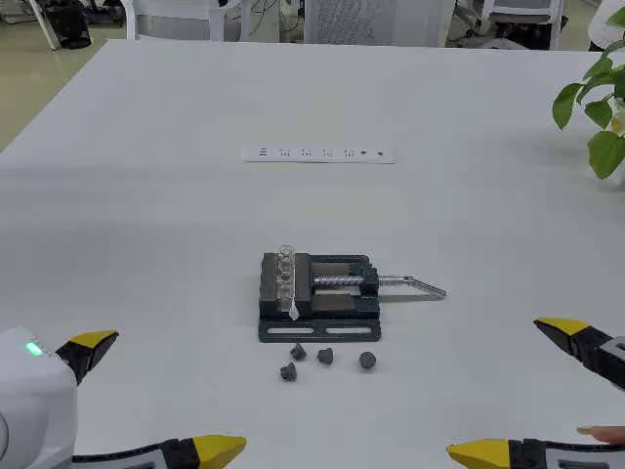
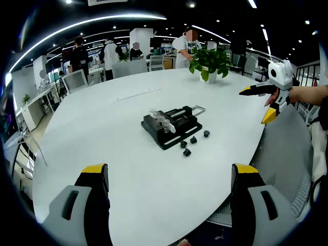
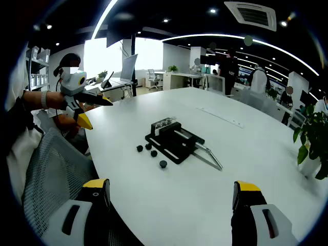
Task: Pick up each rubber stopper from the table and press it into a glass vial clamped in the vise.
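A small black vise (image 1: 317, 298) stands at the middle of the white table (image 1: 146, 195). A row of clear glass vials (image 1: 286, 274) is clamped upright in its left jaws. Several dark rubber stoppers (image 1: 325, 356) lie loose just in front of the vise. My left gripper (image 1: 161, 396) is open at the near left table edge, well short of the stoppers. My right gripper (image 1: 513, 389) is open at the near right. The left gripper view has the left gripper (image 2: 170, 171), vise (image 2: 171, 125), stoppers (image 2: 187, 152) and right gripper (image 2: 255, 106). The right gripper view has the right gripper (image 3: 171, 184), vise (image 3: 174, 141), stoppers (image 3: 154, 153) and left gripper (image 3: 99, 115).
A white power strip (image 1: 317, 153) lies flat behind the vise. A leafy potted plant (image 1: 596, 107) stands at the far right edge. The vise handle (image 1: 420, 285) sticks out to the right. A grey mesh chair (image 3: 56, 174) sits by the near edge. People stand in the background.
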